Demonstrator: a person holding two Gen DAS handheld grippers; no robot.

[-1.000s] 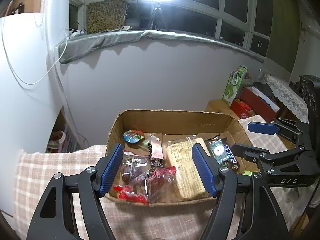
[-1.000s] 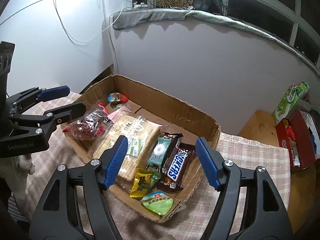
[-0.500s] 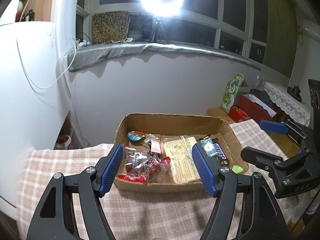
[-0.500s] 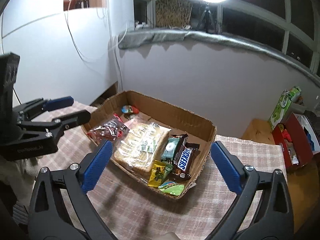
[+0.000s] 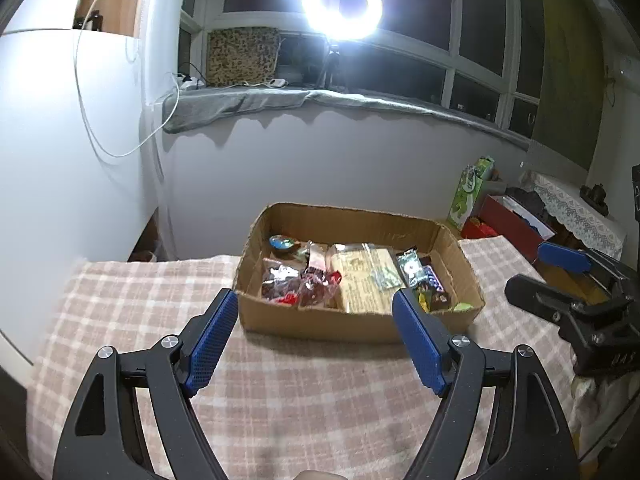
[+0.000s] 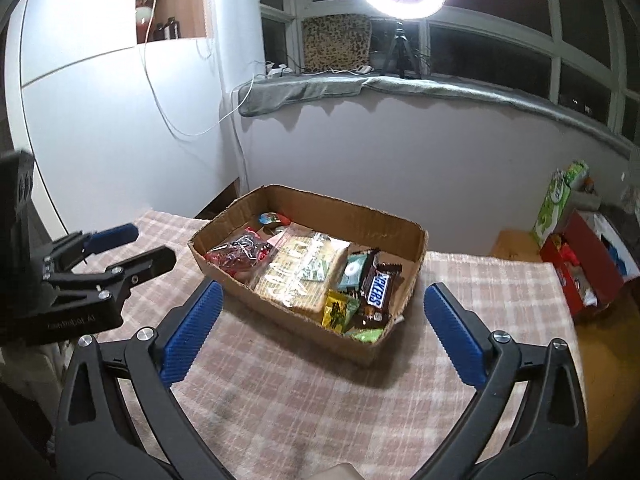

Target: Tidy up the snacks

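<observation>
A shallow cardboard box sits on the checked tablecloth and holds several snacks: a red candy bag, a clear cracker pack, a Snickers bar, a yellow packet, a round foil snack. My left gripper is open and empty, short of the box's near wall; it also shows in the right wrist view. My right gripper is open and empty, near the box's front corner; it also shows in the left wrist view.
The checked tablecloth covers the table around the box. A red box and a green carton stand on a lower surface at the right. A white wall and a bright ring light lie behind.
Both grippers have pulled back and up from over the box, so the box looks smaller and farther. The right gripper's jaws have opened wider. The snacks have stayed in place.
</observation>
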